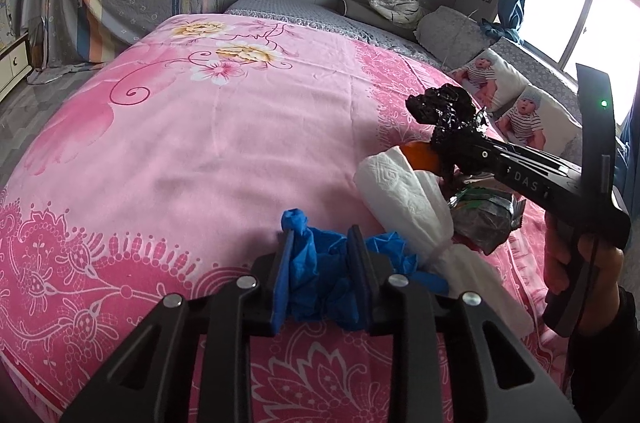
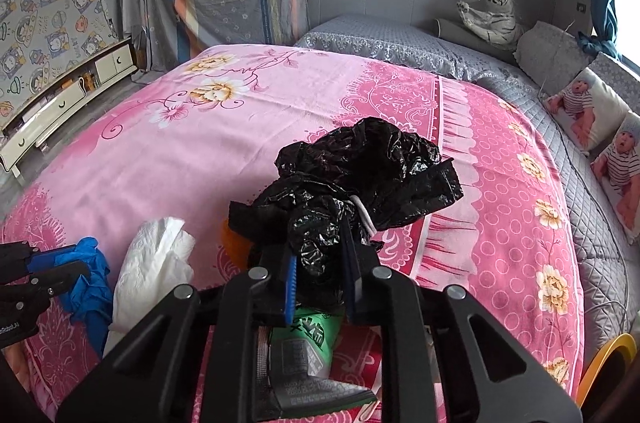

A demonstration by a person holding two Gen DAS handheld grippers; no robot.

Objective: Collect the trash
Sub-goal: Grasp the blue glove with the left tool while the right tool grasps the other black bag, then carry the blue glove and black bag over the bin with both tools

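My left gripper (image 1: 322,255) is shut on a crumpled blue glove (image 1: 316,279), low over the pink bed sheet (image 1: 192,143). The glove also shows in the right wrist view (image 2: 90,275) at the far left. My right gripper (image 2: 320,255) is shut on a crumpled black plastic bag (image 2: 360,171); it shows in the left wrist view (image 1: 448,119) at the right, held above the sheet. A white paper towel (image 1: 404,199) lies between the grippers, also in the right wrist view (image 2: 152,267). An orange piece (image 1: 422,155) and a green and silver wrapper (image 2: 308,347) lie under the right gripper.
The bed is round, with a grey quilted cover (image 2: 400,43) at the back. Baby-print pillows (image 2: 588,107), a grey cushion (image 1: 452,27) and a wrapped toy tiger (image 2: 492,11) line the far right edge. A low white cabinet (image 2: 60,99) stands on the floor at left. A yellow rim (image 2: 612,355) shows at lower right.
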